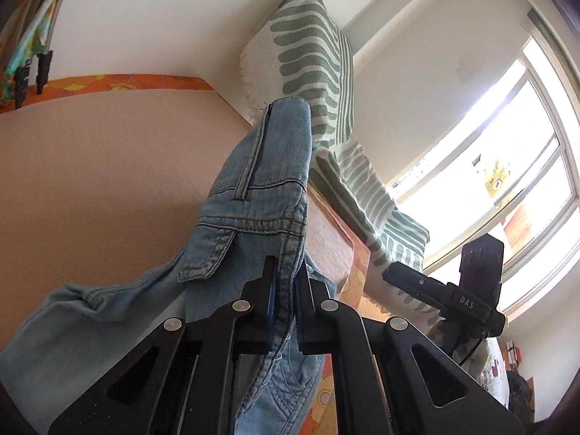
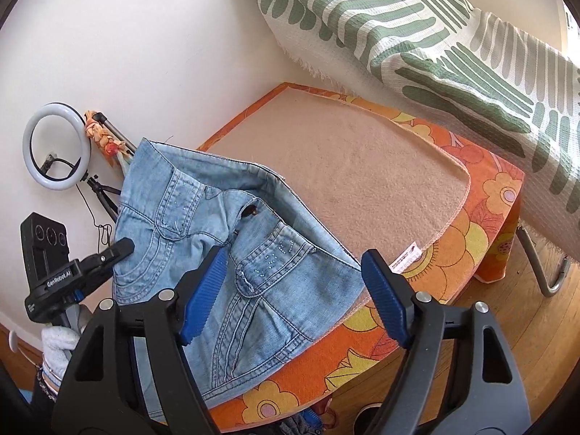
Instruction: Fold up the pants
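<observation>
Light blue denim pants (image 2: 253,253) lie waist-up across a peach blanket (image 2: 362,181) on an orange flowered table cover (image 2: 482,188). My left gripper (image 1: 284,282) is shut on the waistband edge, and the denim (image 1: 261,188) rises lifted ahead of it, with a pocket flap and a leg hanging left. In the right wrist view the left gripper (image 2: 127,245) pinches the pants' left side. My right gripper (image 2: 293,290) is open just above the fly and front pocket, its blue pads (image 2: 203,290) on either side and clear of the cloth.
A white cushion with green stripes (image 2: 398,36) leans on the wall behind the table. A ring light (image 2: 56,146) on a tripod stands at the left wall. Wooden floor (image 2: 525,326) and a metal chair leg (image 2: 554,282) lie to the right. A bright window (image 1: 507,145) is beyond.
</observation>
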`<action>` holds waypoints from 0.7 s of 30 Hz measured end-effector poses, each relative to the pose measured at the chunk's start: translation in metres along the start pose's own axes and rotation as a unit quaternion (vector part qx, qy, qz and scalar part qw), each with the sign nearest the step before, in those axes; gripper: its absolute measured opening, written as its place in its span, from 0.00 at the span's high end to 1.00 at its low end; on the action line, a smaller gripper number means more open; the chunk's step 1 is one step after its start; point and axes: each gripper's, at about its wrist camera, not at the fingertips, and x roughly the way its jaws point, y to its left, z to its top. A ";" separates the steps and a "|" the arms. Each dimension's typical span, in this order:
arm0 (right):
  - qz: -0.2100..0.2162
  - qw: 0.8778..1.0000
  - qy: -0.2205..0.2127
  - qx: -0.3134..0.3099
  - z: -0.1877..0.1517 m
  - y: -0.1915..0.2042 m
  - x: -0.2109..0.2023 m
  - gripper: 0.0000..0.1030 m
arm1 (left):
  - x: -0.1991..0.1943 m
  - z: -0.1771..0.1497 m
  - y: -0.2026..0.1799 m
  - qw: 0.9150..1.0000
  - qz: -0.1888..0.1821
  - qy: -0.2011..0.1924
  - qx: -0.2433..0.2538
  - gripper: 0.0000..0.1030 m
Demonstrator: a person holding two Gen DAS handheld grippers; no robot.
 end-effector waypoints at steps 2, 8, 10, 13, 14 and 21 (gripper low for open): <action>0.023 1.000 0.004 0.016 0.005 -0.004 0.001 0.22 | 0.010 -0.011 -0.011 1.000 -0.010 0.012 0.009 0.94; 0.111 0.990 0.048 0.076 0.007 -0.016 0.027 0.16 | 0.048 -0.038 -0.035 0.997 -0.013 0.060 0.045 0.94; 0.113 0.987 0.064 0.094 0.004 -0.020 0.038 0.16 | 0.061 -0.045 -0.039 0.995 -0.004 0.076 0.059 0.94; 0.088 0.987 0.076 0.109 -0.001 -0.028 0.052 0.16 | 0.081 -0.056 -0.045 0.992 0.011 0.100 0.076 0.94; 0.081 0.987 0.079 0.113 -0.002 -0.031 0.057 0.17 | 0.086 -0.059 -0.045 0.991 0.016 0.106 0.080 0.94; 0.039 0.985 0.110 0.129 -0.012 -0.043 0.088 0.66 | 0.090 -0.063 -0.048 0.991 0.014 0.111 0.079 0.94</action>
